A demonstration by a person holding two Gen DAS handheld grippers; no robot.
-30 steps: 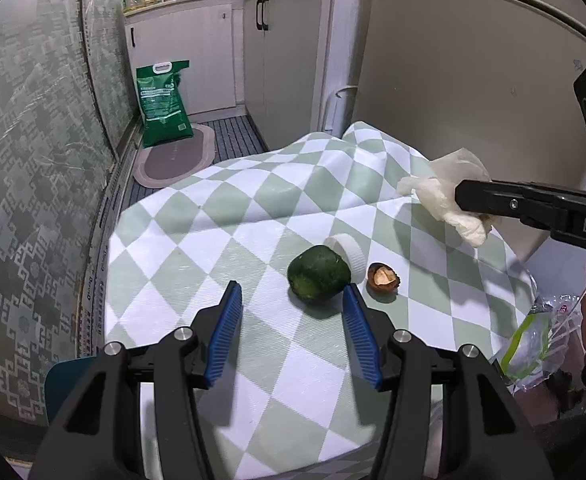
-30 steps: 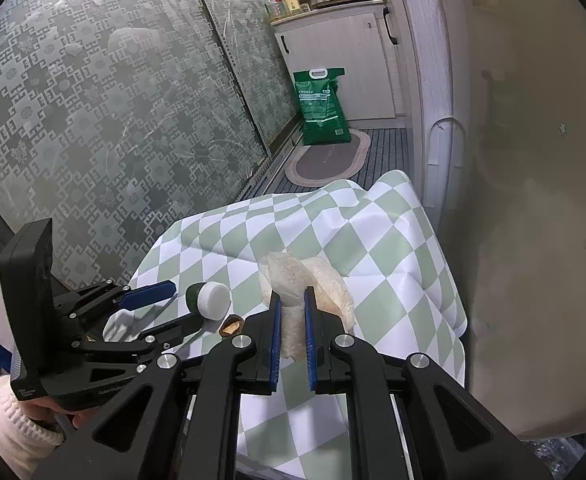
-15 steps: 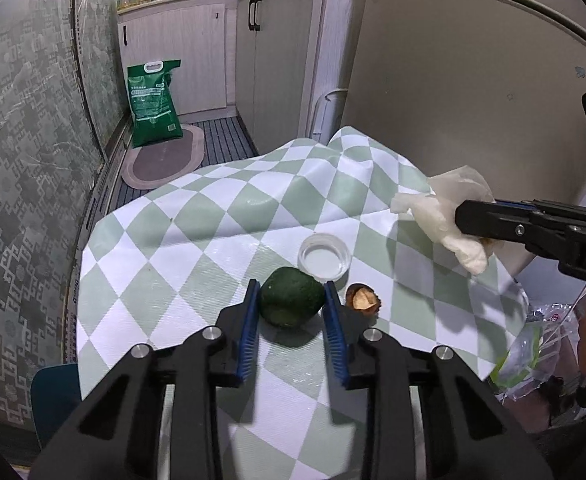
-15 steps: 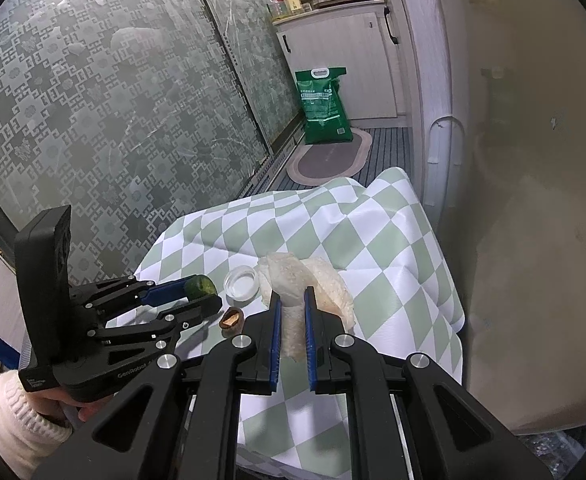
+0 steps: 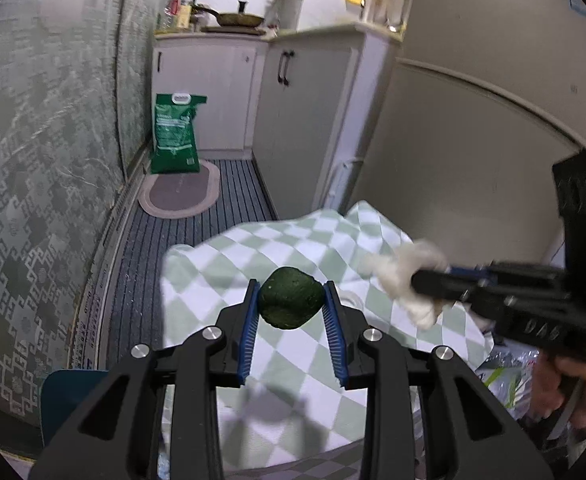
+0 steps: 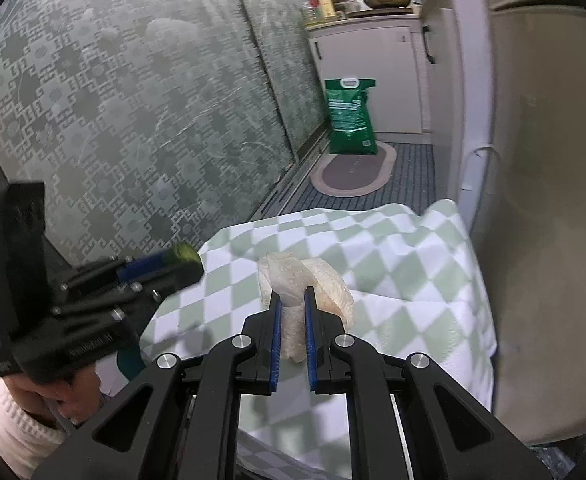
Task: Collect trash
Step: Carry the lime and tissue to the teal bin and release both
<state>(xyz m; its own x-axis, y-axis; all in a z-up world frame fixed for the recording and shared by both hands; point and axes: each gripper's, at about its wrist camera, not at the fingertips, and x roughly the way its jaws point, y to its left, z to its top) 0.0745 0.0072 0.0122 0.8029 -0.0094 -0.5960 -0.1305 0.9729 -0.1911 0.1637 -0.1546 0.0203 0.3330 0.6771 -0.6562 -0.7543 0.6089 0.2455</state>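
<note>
the left claw (image 5: 291,307) is clamped on a dark green, rough-skinned round fruit (image 5: 290,298), its blue ribbed pads (image 5: 249,334) pressing both flanks, and the fruit hangs clear above the counter draped in a green-and-white diamond-check cloth (image 5: 293,360). the right claw (image 6: 291,310) is pinched narrow on a crumpled off-white tissue wad (image 6: 293,280), which bulges out above and beside the pads. in the left wrist view that wad sits over the counter's right edge; in the right wrist view the left claw and its fruit are over the counter's left edge.

both pieces of trash are in hand, so the step appears to be the carry to wherever trash goes — most likely the clear crinkled plastic bag with green print (image 5: 505,376) that shows just off the counter's right edge, below the right claw. its mouth is not visible, so i cannot tell how open it is.

to do this well:
- keep both grips steady through the carry. the fruit is round and held near the pad tips, so a jolt or a sudden roll of the wrist could let it squirt out.
- take the tissue in first — the right claw is nearer the bag — and release it low inside the mouth, since light paper drifts.
- bring the fruit across high enough to clear the cloth's folds, and keep the two claws from crossing.
</note>
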